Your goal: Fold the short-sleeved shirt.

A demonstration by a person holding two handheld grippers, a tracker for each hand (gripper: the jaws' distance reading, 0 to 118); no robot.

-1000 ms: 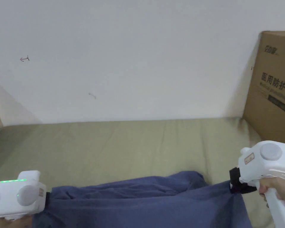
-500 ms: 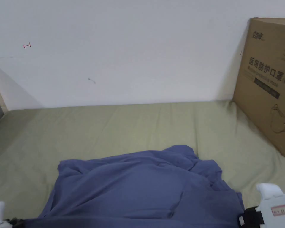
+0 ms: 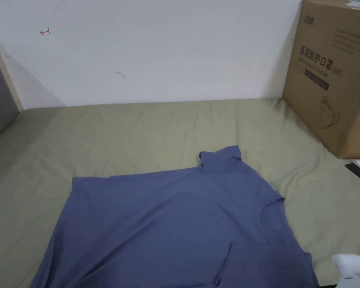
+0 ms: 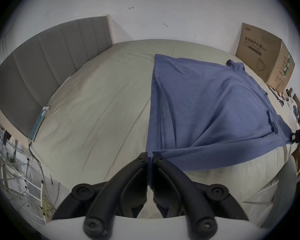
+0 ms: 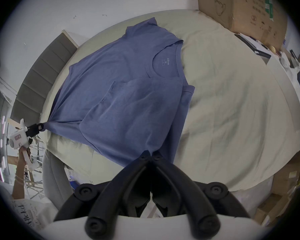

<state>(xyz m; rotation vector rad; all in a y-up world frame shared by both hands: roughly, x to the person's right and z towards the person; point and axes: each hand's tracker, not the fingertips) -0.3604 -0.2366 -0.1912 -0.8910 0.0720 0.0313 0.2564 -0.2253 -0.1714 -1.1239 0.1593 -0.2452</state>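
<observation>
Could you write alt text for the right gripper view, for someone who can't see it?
A blue short-sleeved shirt lies spread on a pale green bed, its near edge pinched by the right gripper. At left, the left gripper grips another corner.

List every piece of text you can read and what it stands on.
"医用防护口罩 (N95)" on the cardboard box.
Smaller box print: too small to read.
Print inside the shirt collar: too small.
Red wall mark: a scribble, no letters.
</observation>
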